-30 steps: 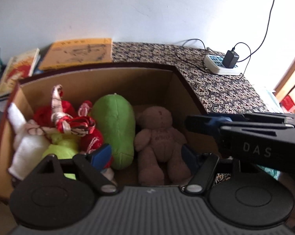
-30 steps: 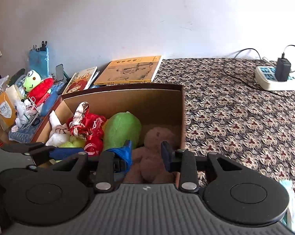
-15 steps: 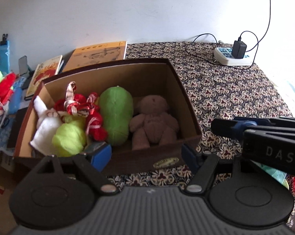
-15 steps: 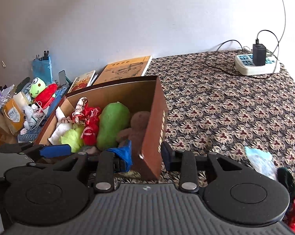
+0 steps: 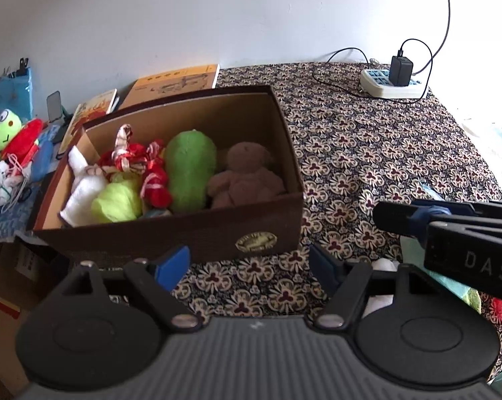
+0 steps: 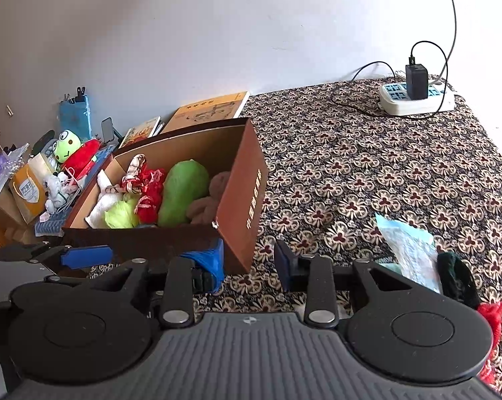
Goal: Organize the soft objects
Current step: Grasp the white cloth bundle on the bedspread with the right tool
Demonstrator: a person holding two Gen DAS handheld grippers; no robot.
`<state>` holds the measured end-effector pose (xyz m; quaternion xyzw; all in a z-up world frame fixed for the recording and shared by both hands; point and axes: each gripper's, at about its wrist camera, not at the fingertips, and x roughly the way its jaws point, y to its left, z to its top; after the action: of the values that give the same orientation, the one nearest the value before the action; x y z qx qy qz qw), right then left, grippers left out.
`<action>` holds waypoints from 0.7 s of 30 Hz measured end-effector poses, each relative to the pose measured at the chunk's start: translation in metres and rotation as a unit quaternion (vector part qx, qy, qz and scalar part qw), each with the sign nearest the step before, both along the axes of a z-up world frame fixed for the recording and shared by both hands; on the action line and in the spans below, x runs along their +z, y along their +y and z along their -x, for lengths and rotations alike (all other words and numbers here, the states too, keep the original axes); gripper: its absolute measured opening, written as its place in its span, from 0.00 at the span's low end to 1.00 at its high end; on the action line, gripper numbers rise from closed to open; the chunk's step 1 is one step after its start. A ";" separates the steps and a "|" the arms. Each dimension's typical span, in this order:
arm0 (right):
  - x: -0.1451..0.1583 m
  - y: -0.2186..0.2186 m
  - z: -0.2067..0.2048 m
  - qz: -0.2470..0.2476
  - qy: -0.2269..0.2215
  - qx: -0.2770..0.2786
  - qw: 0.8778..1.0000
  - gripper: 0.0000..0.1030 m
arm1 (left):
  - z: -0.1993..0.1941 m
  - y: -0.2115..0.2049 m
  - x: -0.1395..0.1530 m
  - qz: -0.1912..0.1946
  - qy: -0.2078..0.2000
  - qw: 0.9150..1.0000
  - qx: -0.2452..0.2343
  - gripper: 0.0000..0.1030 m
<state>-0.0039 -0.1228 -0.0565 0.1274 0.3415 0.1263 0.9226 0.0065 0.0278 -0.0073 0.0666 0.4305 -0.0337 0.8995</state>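
Soft toys are sitting packed in the brown cardboard box on the patterned cloth: a brown teddy bear is lying against the right wall, a green plush is leaning just beside it, a red ribboned bundle is resting left of that, and a white plush with a yellow-green one is filling the left end.

You are holding your left gripper near the box's front wall with its blue fingers spread wide and nothing between them. Your right gripper is hanging by the box's near right corner, its jaws parted and empty; the left finger is overlapping the corner in view, though whether it is touching is unclear.

More soft items are lying on the cloth to your right: a pale blue cloth, a dark green piece and something red. A frog plush is sitting off to the box's left, and a power strip is lying at the far edge.
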 end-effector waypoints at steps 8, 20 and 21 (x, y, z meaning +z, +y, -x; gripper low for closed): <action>-0.007 -0.012 0.009 -0.002 0.013 -0.006 1.000 0.16 | 0.006 -0.013 -0.005 -0.012 0.005 1.000 0.000 0.70; -0.021 -0.025 0.015 -0.014 0.039 -0.009 0.999 0.17 | 0.008 -0.023 -0.017 -0.019 0.028 0.999 -0.007 0.71; -0.021 -0.027 0.016 -0.015 0.041 -0.009 0.999 0.17 | 0.009 -0.023 -0.020 -0.018 0.032 0.999 -0.009 0.71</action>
<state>-0.0197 -0.1497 -0.0778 0.1497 0.3759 0.1180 0.9068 -0.0021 0.0046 -0.0269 0.0861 0.4587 -0.0362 0.8837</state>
